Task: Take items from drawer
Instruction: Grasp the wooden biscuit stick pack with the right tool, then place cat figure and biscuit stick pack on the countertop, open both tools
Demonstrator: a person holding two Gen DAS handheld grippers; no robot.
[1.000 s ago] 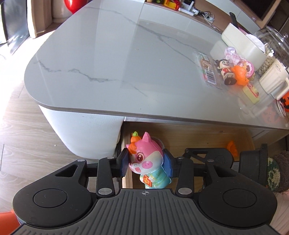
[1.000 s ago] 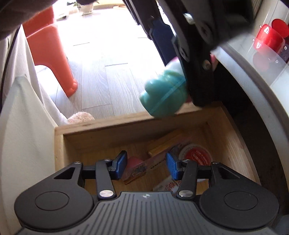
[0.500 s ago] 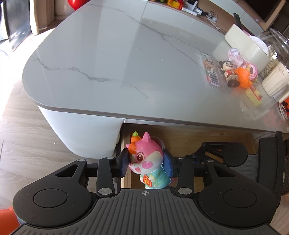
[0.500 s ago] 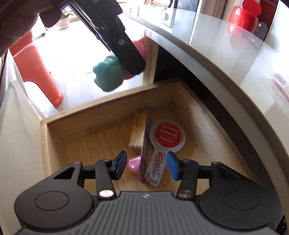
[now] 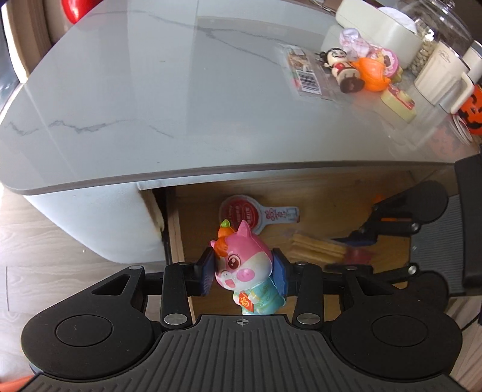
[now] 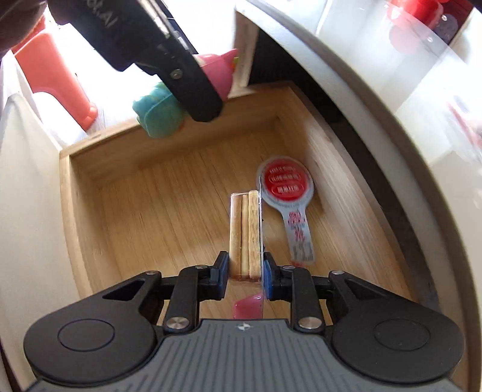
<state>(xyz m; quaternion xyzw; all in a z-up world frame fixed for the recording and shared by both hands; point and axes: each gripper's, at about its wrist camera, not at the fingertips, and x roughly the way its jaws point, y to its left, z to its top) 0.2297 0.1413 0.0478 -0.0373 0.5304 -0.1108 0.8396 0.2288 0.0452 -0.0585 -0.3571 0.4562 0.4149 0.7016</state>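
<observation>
My left gripper (image 5: 242, 273) is shut on a pink pig toy (image 5: 245, 268) with a teal body, held above the open wooden drawer (image 5: 180, 229) in front of the marble table. In the right wrist view my right gripper (image 6: 244, 271) is shut on a clear pack of biscuit sticks (image 6: 244, 232) with a pink dip cup (image 6: 247, 307), down inside the drawer (image 6: 78, 193). A red round-headed packet (image 6: 286, 193) lies on the drawer floor to the right of the pack. The left gripper and pig toy (image 6: 168, 111) hang over the drawer's far wall.
The marble tabletop (image 5: 150, 99) overhangs the drawer. Its right end holds a wrapped snack pack (image 5: 304, 72), a doll figure (image 5: 343, 69), an orange toy (image 5: 373, 72), a white mug (image 5: 442, 78) and a glass jar (image 5: 433, 27). An orange stool (image 6: 57, 84) stands on the floor beyond.
My right gripper went down into the drawer and shut on the biscuit stick pack. My left gripper, still holding the pig toy, shifted so that more of the drawer shows below it.
</observation>
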